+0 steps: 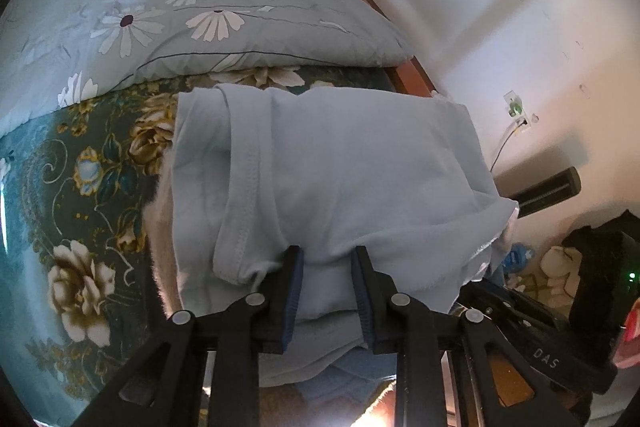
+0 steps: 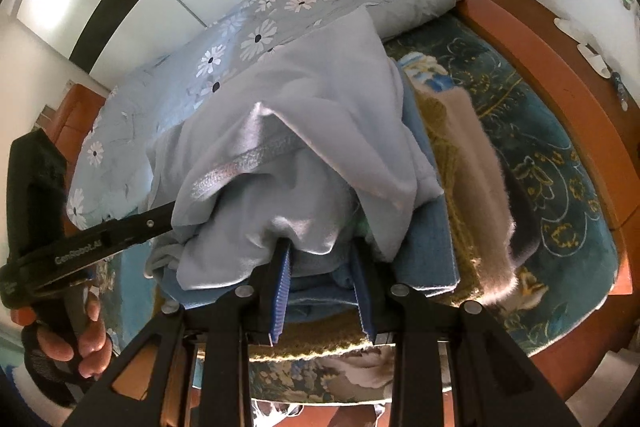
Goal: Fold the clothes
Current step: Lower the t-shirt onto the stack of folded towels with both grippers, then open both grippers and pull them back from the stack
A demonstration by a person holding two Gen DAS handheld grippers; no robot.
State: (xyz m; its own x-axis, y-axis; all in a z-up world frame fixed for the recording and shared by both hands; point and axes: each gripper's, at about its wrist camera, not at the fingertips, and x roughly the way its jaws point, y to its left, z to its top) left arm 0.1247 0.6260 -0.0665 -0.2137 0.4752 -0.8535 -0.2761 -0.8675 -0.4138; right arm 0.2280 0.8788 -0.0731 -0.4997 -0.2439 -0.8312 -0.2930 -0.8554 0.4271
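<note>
Blue-padded fingers of the left gripper (image 1: 328,267) sit spread apart, with the pale blue garment (image 1: 328,171) draped over their tips; whether they pinch any cloth I cannot tell. That garment lies bunched on the floral bedspread (image 1: 80,187), just in front of a daisy-print pillow (image 1: 192,11). On the right gripper (image 2: 322,259), likewise parted, the same fabric hangs over the tips above a darker blue folded piece (image 2: 436,247). "GenRobot.AI" is printed on the left tool's arm in the right wrist view; "DAS" shows on the neighbouring tool in the left wrist view.
</note>
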